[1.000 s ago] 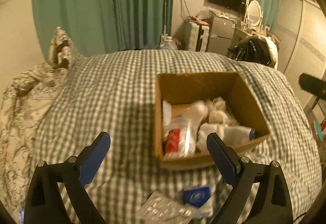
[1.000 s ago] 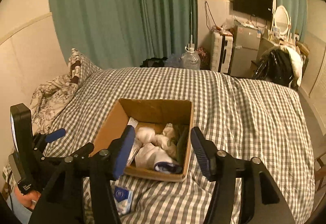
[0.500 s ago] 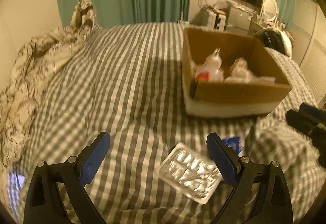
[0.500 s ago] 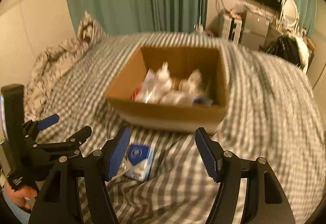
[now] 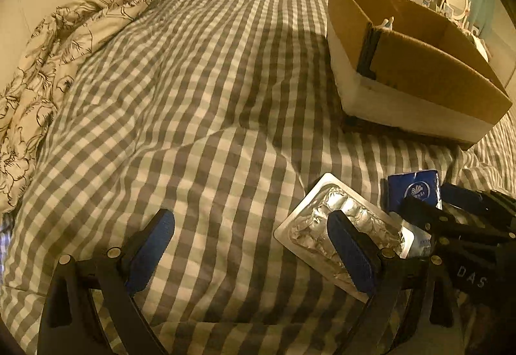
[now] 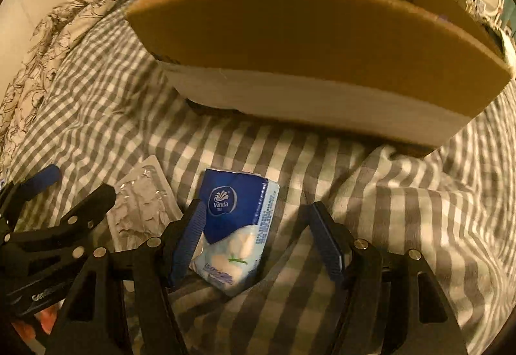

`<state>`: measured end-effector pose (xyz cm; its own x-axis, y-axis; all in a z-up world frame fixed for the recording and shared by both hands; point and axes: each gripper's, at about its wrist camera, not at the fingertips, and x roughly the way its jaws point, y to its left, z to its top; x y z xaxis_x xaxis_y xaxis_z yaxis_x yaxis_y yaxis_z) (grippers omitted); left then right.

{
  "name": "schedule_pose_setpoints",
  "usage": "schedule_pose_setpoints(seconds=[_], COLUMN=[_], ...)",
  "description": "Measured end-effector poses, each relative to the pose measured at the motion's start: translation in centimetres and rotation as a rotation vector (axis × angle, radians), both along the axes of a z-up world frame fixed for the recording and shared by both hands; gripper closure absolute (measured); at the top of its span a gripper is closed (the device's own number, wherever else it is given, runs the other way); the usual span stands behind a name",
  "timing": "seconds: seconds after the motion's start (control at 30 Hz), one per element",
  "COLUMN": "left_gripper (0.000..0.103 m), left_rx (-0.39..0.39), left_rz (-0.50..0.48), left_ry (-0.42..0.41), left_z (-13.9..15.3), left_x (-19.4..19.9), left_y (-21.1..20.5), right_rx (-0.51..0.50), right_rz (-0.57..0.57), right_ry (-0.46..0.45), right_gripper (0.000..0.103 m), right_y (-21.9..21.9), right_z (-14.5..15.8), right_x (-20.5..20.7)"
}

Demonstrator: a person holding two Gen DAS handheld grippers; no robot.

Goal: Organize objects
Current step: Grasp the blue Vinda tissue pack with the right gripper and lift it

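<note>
A blue Vinda tissue pack (image 6: 238, 219) lies on the checked bedspread, between the fingers of my open right gripper (image 6: 258, 238), closer to the left finger. It also shows in the left wrist view (image 5: 412, 190). A silver blister pack (image 5: 342, 235) lies beside it, under the right finger of my open left gripper (image 5: 254, 251); it shows in the right wrist view (image 6: 142, 206) too. The cardboard box (image 6: 306, 45) stands just beyond; a bottle tip pokes above its rim.
A floral duvet (image 5: 54, 42) is bunched at the left of the bed. The checked bedspread (image 5: 193, 96) spreads wide left of the box (image 5: 412, 64). Green curtains, a TV and a mirror are in the background.
Both grippers have dropped low to the bedspread and moved forward. The right one now straddles the tissue pack; the left one's right finger is over the blister pack.
</note>
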<state>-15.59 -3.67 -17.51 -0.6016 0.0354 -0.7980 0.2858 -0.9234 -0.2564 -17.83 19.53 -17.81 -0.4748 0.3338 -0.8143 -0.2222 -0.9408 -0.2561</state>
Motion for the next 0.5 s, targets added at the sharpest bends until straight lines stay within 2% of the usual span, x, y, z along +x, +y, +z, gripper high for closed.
schedule_pose_setpoints(seconds=[0.03,0.13,0.4,0.5], left_gripper=[0.005,0.005,0.005,0.005], left_rx=[0.002,0.01,0.058,0.036], left_rz=[-0.004,-0.022,-0.143,-0.203], left_ry=[-0.002,0.0,0.003,-0.001], left_z=[0.0,0.0,0.7,0.9], left_x=[0.0,-0.1,0.2,0.0], left_y=[0.1,0.3,2.5,4.4], right_rx=[-0.011,0.007,0.03,0.038], right_rz=[0.012,0.03,0.042,0.042], right_ry=[0.005,0.023,0.14,0.166], right_gripper=[0.059,0.075,0.082,0.083], right_y=[-0.1,-0.5,-0.4,-0.4], right_z=[0.1,0.8,4.9,5.8], right_x=[0.1,0.7,3.4,3.7])
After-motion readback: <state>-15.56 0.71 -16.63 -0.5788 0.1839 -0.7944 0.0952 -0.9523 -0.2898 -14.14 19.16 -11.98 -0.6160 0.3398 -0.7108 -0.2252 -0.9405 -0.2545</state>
